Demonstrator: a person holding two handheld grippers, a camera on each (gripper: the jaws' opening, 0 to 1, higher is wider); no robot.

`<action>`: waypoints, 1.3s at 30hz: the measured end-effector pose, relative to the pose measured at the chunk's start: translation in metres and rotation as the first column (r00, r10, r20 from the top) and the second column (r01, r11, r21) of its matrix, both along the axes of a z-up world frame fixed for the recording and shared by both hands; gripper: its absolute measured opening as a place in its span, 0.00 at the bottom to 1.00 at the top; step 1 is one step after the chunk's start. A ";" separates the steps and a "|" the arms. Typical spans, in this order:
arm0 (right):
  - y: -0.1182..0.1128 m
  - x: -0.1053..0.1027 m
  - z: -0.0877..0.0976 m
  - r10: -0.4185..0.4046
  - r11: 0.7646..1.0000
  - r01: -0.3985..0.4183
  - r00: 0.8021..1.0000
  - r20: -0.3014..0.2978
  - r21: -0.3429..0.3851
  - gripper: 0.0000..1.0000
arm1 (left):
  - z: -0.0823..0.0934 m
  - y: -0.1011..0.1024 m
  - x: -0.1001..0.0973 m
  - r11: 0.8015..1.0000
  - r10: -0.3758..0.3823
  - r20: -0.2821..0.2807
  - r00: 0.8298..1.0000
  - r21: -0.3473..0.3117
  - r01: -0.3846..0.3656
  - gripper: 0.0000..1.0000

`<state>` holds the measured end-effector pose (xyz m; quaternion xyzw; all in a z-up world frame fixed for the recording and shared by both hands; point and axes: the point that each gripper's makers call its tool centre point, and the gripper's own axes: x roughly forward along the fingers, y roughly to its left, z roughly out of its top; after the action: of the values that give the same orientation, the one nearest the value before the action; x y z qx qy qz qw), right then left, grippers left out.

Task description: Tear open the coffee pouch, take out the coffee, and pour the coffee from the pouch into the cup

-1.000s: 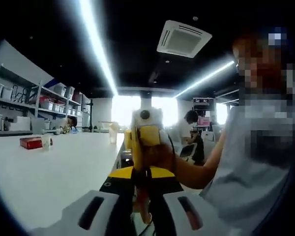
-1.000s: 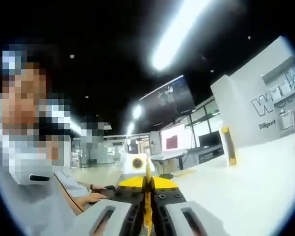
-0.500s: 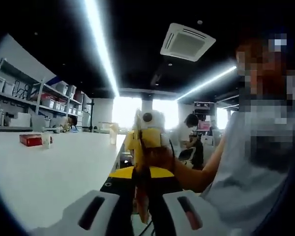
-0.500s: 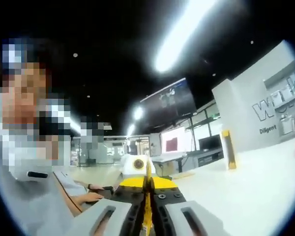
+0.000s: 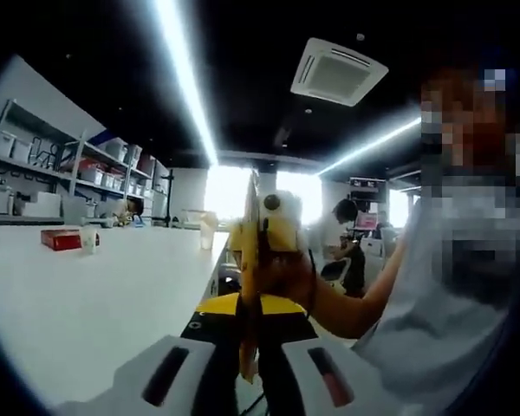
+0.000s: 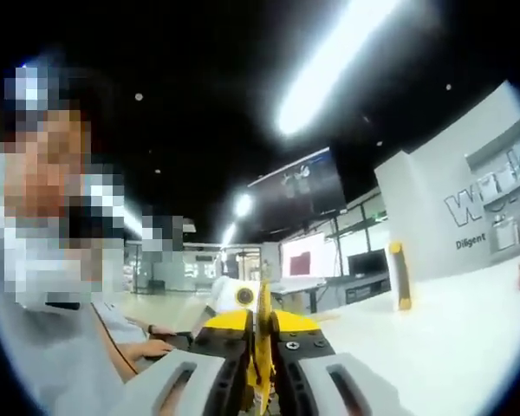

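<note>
A yellow coffee pouch (image 5: 249, 286) stands edge-on between the two grippers, above the table's edge. My left gripper (image 5: 250, 364) is shut on its near edge. Facing it, the right gripper (image 5: 277, 234) grips the pouch's far side, with a hand wrapped around it. In the right gripper view, my right gripper (image 6: 262, 364) is shut on the thin yellow pouch (image 6: 263, 321), and the left gripper (image 6: 238, 297) sits just beyond it. A pale cup (image 5: 206, 236) stands far back on the white table (image 5: 87, 295), apart from both grippers.
A red box (image 5: 59, 238) and a small white cup (image 5: 88, 238) sit at the table's far left, with shelves of bins behind. A yellow post (image 6: 401, 276) rises from the table (image 6: 451, 338). A person in a grey shirt holds the grippers; another person sits far back.
The pouch has turned more edge-on and reaches higher in the left gripper view. The right gripper has shifted slightly right there. Both grippers stay shut on the pouch.
</note>
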<state>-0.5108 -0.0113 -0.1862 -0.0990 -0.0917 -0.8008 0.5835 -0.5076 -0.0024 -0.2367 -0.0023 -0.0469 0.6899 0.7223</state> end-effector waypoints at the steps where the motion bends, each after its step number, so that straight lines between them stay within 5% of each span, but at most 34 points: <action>1: 0.000 0.000 -0.001 0.001 1.000 -0.001 1.000 0.000 0.005 0.11 | 0.000 0.000 0.000 1.000 0.000 0.001 1.000 0.001 0.000 0.07; 8: 0.009 -0.004 -0.002 -0.007 1.000 0.007 0.999 0.039 0.000 0.04 | 0.000 0.008 0.005 0.999 -0.010 -0.064 0.998 0.030 0.012 0.14; 16: 0.010 -0.003 0.004 -0.006 1.000 0.006 1.000 0.010 -0.018 0.07 | -0.007 0.008 0.001 1.000 0.003 -0.061 0.998 -0.004 -0.003 0.09; 21: -0.003 -0.003 -0.012 0.019 0.999 -0.020 1.000 0.021 0.032 0.15 | 0.002 0.001 -0.002 1.000 0.005 0.005 1.000 0.025 -0.005 0.09; 31: 0.002 -0.002 -0.011 0.018 1.000 -0.019 0.998 0.055 0.014 0.06 | 0.002 0.006 0.004 0.998 -0.016 -0.053 0.998 0.054 0.019 0.12; 34: 0.007 0.001 -0.003 0.032 0.999 -0.030 0.998 0.054 -0.026 0.06 | -0.013 0.012 0.005 1.000 -0.019 -0.075 0.997 -0.022 0.018 0.15; 39: 0.009 -0.001 -0.003 0.014 1.000 -0.013 0.999 0.030 -0.023 0.08 | -0.012 0.014 0.002 1.000 0.000 -0.064 0.998 -0.018 -0.001 0.09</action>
<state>-0.5117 -0.0021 -0.1892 -0.0929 -0.1105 -0.7972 0.5862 -0.5057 0.0117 -0.2483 0.0131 -0.0175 0.6902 0.7232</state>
